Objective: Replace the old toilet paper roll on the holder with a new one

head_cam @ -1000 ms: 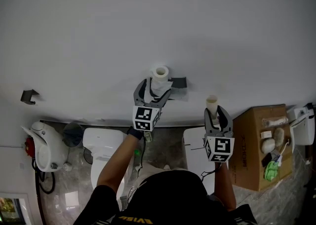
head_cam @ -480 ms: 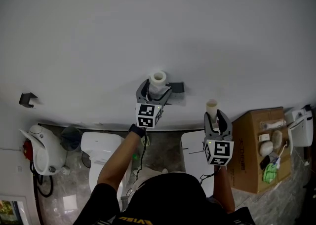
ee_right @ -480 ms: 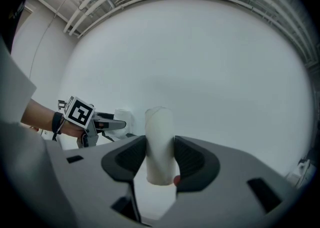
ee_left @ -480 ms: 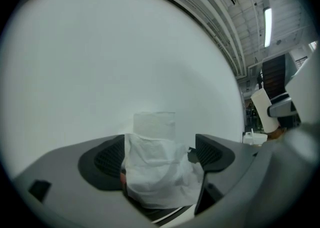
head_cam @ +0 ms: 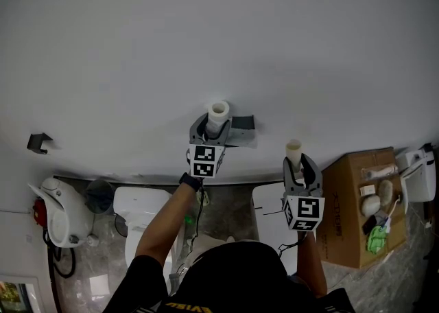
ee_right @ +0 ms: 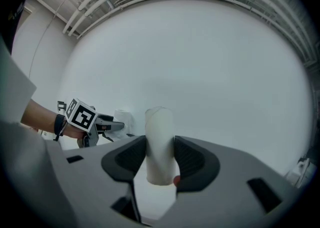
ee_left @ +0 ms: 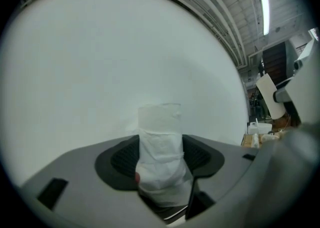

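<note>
The left tongs (head_cam: 217, 126), which stood wide around the papered roll (head_cam: 219, 109) a second ago, have just been closing, and their pads are now pressing on both sides of that roll where it is standing upright at the holder (head_cam: 242, 124). This likely means the roll is about to be lifted off the holder, though which roll is old and which is new cannot be told. The right tongs (head_cam: 299, 164) are hanging to the right of the holder and below it in the head view, clamping an upright bare tube (head_cam: 293, 148) and waiting their turn. Further right of the holder a cardboard box (head_cam: 350, 202) is carrying small items; below the holder a toilet (head_cam: 140, 212) is standing, and far left of it a small hook (head_cam: 39, 142) is jutting from the wall (head_cam: 219, 30). Only the left tongs themselves are blocking the holder for the tube.
</note>
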Demonstrator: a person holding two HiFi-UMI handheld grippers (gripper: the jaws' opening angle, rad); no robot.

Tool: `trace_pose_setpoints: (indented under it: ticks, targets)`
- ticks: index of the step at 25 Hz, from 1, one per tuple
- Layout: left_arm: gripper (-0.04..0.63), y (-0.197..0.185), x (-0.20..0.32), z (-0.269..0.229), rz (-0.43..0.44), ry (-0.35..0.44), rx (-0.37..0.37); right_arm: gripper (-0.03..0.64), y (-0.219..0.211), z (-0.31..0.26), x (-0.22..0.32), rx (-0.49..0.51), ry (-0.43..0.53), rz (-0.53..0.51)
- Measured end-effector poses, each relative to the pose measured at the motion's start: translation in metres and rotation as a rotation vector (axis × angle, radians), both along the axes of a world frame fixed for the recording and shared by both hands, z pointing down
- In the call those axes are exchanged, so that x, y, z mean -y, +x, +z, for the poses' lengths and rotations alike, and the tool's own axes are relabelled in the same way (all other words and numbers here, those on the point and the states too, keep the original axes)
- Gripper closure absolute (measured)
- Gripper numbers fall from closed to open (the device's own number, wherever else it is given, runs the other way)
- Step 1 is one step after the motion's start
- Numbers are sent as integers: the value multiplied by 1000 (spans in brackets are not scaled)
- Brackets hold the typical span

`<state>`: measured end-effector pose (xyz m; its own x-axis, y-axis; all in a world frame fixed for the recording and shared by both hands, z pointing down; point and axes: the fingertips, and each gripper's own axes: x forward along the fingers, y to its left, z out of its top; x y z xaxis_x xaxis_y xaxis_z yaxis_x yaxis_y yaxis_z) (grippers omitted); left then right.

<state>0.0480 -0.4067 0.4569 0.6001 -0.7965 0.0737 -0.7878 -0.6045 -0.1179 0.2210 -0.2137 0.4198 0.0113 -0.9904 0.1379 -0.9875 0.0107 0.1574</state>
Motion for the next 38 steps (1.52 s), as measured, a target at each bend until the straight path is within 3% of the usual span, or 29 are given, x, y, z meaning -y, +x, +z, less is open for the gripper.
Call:
trace_pose_setpoints:
  ticks: [9, 16, 26, 38]
  targets:
    - [328, -3, -5, -6, -2, 8, 1, 439, -4, -6, -4, -3, 11, -4]
    - [328, 1, -22, -27, 62, 44, -81, 439, -11, -7, -6, -4, 11, 4]
    - [328, 28, -46, -35, 134, 13, -109, 439, -2, -11, -18, 43, 19, 41]
    - [328, 83, -72, -33, 258, 12, -84, 439, 16, -7, -41, 57, 3, 113]
